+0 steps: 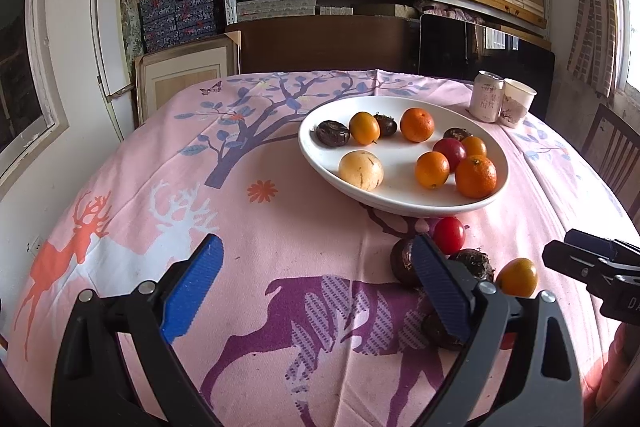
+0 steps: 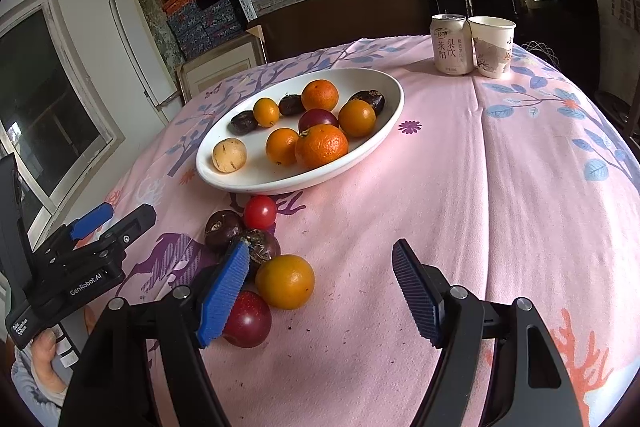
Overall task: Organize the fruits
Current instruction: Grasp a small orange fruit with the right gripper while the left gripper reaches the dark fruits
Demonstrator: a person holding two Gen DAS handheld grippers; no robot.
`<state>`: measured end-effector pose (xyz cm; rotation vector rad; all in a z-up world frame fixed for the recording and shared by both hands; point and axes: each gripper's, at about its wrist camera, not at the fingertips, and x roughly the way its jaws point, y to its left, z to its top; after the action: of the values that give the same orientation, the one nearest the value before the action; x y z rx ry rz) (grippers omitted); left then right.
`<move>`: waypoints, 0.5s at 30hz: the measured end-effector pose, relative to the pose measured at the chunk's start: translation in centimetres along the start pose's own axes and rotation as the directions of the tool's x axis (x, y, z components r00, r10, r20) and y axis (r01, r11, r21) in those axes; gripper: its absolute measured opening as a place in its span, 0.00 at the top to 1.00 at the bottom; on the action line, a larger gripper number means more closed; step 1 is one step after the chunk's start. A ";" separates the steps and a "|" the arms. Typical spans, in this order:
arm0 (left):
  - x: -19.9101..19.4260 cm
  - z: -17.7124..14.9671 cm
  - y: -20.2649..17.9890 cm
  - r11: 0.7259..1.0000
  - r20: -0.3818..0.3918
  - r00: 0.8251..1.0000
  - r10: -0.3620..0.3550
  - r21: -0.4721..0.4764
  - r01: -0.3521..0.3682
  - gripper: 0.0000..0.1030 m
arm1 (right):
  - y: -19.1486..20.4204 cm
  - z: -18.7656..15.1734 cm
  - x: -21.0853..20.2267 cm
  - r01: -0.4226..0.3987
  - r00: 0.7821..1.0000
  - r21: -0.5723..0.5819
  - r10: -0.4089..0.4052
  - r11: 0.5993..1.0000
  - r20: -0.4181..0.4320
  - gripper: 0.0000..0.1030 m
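left gripper (image 1: 316, 283): spread wide, holding nothing | right gripper (image 2: 320, 291): spread wide, holding nothing | plate (image 2: 380, 135): far on the counter (image 2: 520, 207), holding oranges and dark fruit | loose fruit: tomato (image 2: 260, 212), orange (image 2: 285, 281) and plum (image 2: 248, 321) near the plate (just beside the right gripper's left finger) | can (image 2: 450, 45) and cup (image 2: 493, 47): far right, touching

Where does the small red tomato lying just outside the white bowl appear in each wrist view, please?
Left wrist view: the red tomato is lower right of centre, just below the white bowl rim.
Right wrist view: the red tomato is left of centre, again just below the white bowl.
Shared landmark: the drink can beside the paper cup.
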<state>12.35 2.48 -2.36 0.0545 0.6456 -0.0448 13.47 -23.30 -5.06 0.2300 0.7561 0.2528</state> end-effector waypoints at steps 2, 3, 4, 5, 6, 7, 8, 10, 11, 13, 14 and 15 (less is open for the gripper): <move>0.1 0.0 -0.1 1.000 -0.003 1.000 -0.001 0.004 0.001 0.10 | 0.0 0.0 0.0 0.000 1.000 0.001 0.000 1.000 -0.002 0.27; 0.1 0.0 0.0 1.000 -0.005 1.000 -0.002 0.006 0.002 0.10 | 0.0 0.0 0.0 -0.001 1.000 0.001 0.001 1.000 -0.005 0.27; 0.2 -0.1 -0.1 1.000 -0.009 1.000 -0.003 0.009 0.003 0.10 | 0.0 0.0 0.1 -0.002 1.000 0.001 0.002 1.000 -0.009 0.27; 0.3 -0.1 -0.2 1.000 -0.013 1.000 -0.003 0.012 0.003 0.10 | 0.0 -0.1 0.2 -0.006 1.000 0.001 0.006 1.000 -0.014 0.27; 0.4 -0.1 -0.3 1.000 -0.017 1.000 -0.001 0.016 0.001 0.09 | 0.0 -0.1 0.3 -0.012 1.000 0.002 0.012 1.000 -0.022 0.27; 0.4 -0.2 -0.4 1.000 -0.021 1.000 0.001 0.019 0.000 0.09 | 0.0 -0.2 0.4 -0.021 0.999 0.003 0.021 1.000 -0.033 0.27; 0.5 -0.2 -0.4 1.000 -0.024 1.000 0.001 0.021 -0.001 0.09 | 0.1 -0.3 0.6 -0.033 0.998 0.003 0.033 0.999 -0.047 0.27; 0.7 -0.2 -0.5 1.000 -0.030 1.000 0.002 0.023 -0.001 0.09 | 0.1 -0.4 1.0 -0.059 0.995 0.007 0.060 0.998 -0.081 0.27; 0.8 -0.3 -0.4 1.000 -0.034 0.999 0.001 0.023 -0.001 0.09 | 0.1 -0.5 1.4 -0.074 0.992 0.011 0.074 0.997 -0.102 0.27; 0.9 -0.3 -0.5 1.000 -0.041 0.999 0.000 0.024 0.001 0.09 | 0.1 -0.7 2.1 -0.111 0.982 0.033 0.114 0.993 -0.148 0.27; 1.0 -0.4 -0.6 1.000 -0.043 0.999 0.000 0.026 0.001 0.09 | 0.0 -0.8 2.4 -0.135 0.976 0.053 0.142 0.989 -0.163 0.27; 1.0 -0.4 -0.6 1.000 -0.046 0.999 -0.001 0.029 0.002 0.09 | -0.2 -0.9 2.6 -0.157 0.971 0.073 0.167 0.985 -0.172 0.28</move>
<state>12.86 1.87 -3.35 0.0832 0.6910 -0.0547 14.71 -22.54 -7.44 0.3285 0.9241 0.4108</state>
